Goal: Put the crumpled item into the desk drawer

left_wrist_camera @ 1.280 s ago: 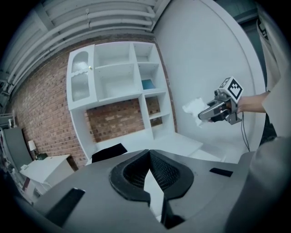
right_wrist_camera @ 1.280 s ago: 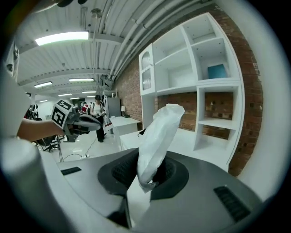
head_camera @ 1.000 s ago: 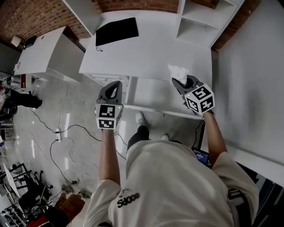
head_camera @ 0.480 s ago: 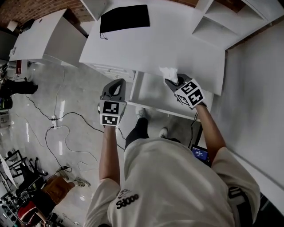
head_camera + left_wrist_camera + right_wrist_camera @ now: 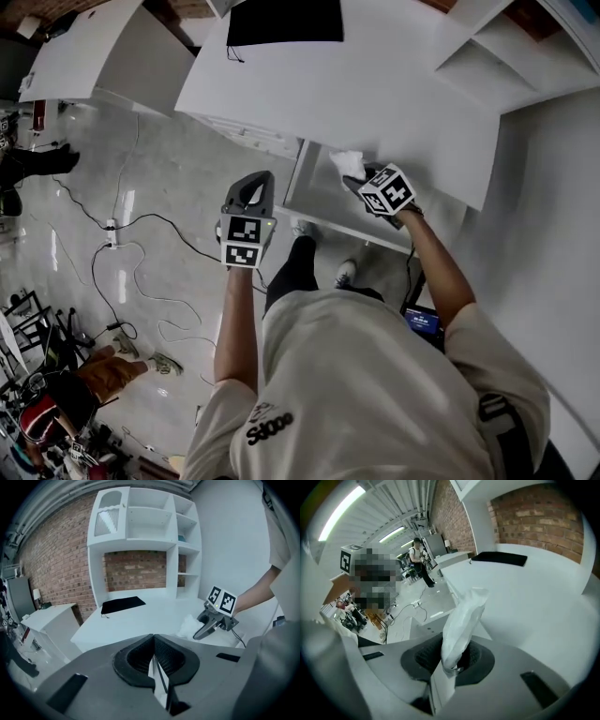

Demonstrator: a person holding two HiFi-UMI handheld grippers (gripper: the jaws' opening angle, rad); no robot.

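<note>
Transport step: right gripper [image 5: 359,178] pinching crumpled white paper [image 5: 347,163], upper centre of frame, above open desk drawer [image 5: 323,202]. Left gripper [image 5: 255,180] closed, empty. Next move probably: lower, release inside.

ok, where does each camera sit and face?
Head view: on the head, steeply down; torso, arms, left gripper, right gripper, drawer.
Left gripper view: on that gripper, faces desk and shelves; own shut jaws, right arm.
Right gripper view: on that gripper, faces along desk; jaws shut on wad.
Shared: black cloth, all three.
</note>
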